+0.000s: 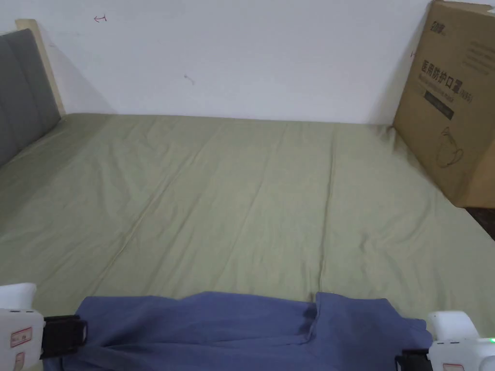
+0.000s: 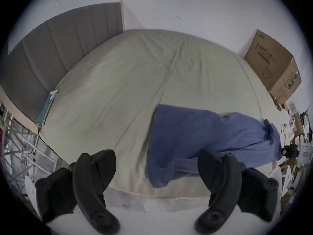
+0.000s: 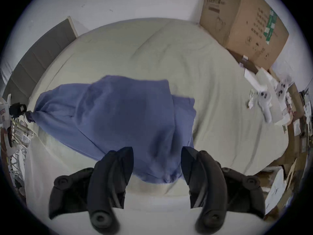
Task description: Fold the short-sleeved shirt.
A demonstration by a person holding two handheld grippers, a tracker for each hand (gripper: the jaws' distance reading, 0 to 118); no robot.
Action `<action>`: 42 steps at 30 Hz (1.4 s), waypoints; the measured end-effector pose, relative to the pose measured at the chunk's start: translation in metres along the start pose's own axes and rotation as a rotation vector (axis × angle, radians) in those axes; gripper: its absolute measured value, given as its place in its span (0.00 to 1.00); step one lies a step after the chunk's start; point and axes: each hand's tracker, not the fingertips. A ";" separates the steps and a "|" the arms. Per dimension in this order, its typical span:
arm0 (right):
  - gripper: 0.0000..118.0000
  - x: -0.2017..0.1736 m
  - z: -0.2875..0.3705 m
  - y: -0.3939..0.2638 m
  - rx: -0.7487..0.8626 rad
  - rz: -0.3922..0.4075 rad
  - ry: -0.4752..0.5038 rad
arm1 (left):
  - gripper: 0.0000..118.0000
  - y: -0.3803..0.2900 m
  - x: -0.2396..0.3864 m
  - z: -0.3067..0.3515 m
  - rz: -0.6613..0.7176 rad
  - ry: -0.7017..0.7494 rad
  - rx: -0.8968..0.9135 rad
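Jaws of both grippers wide apart above shirt (image 3: 118, 113)

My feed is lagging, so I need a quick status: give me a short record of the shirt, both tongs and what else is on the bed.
shirt: blue shirt, rumpled, lying along the near edge of the bed
bed: green sheet, creased
left tongs: open, at the shirt's left end
right tongs: open, shirt cloth just ahead of the jaws, not pinched
box: cardboard box, far right corner
headboard: grey headboard, on the left
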 end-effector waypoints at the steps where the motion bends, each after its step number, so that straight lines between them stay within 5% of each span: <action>1: 0.52 -0.006 0.004 0.005 0.028 0.006 -0.003 | 0.81 0.002 0.005 0.004 -0.013 -0.017 0.008; 2: 0.51 -0.014 0.009 0.013 0.058 -0.001 0.011 | 0.70 0.004 0.010 0.007 -0.020 -0.033 0.016; 4: 0.49 -0.028 0.013 0.024 0.118 -0.022 0.060 | 0.65 0.005 0.022 0.010 -0.041 -0.076 0.038; 6: 0.17 -0.045 0.012 0.034 0.169 -0.031 0.085 | 0.07 0.005 0.031 0.007 -0.047 -0.078 0.032; 7: 0.00 -0.055 0.009 0.035 0.196 -0.054 0.061 | 0.00 0.002 0.033 0.003 -0.051 -0.077 0.044; 13: 0.00 -0.109 -0.009 0.045 0.157 0.046 0.089 | 0.00 -0.004 0.023 0.004 0.070 -0.159 0.041; 16: 0.00 -0.123 -0.013 0.050 0.159 0.031 0.110 | 0.00 -0.001 0.006 0.009 0.142 -0.178 0.094; 17: 0.00 -0.126 -0.015 0.050 0.156 0.008 0.132 | 0.12 -0.001 -0.002 0.009 0.183 -0.202 0.099; 20: 0.00 -0.136 -0.018 0.053 0.138 -0.006 0.168 | 0.89 -0.004 -0.029 -0.001 0.337 -0.274 0.036; 21: 0.00 -0.141 -0.020 0.051 0.129 0.019 0.172 | 0.97 -0.008 -0.036 -0.006 0.376 -0.289 0.024; 24: 0.00 -0.153 -0.025 0.050 0.100 0.111 0.138 | 0.98 -0.023 -0.052 -0.022 0.466 -0.349 0.014; 31: 0.00 -0.161 -0.035 0.051 0.050 0.090 0.180 | 0.99 -0.054 -0.064 -0.081 0.708 -0.472 -0.100; 36: 0.00 -0.162 -0.041 0.051 0.026 0.112 0.152 | 0.98 -0.053 -0.060 -0.084 0.712 -0.488 -0.081; 42: 0.00 -0.161 -0.052 0.049 -0.013 0.080 0.150 | 0.91 -0.031 -0.036 -0.095 0.552 -0.436 -0.107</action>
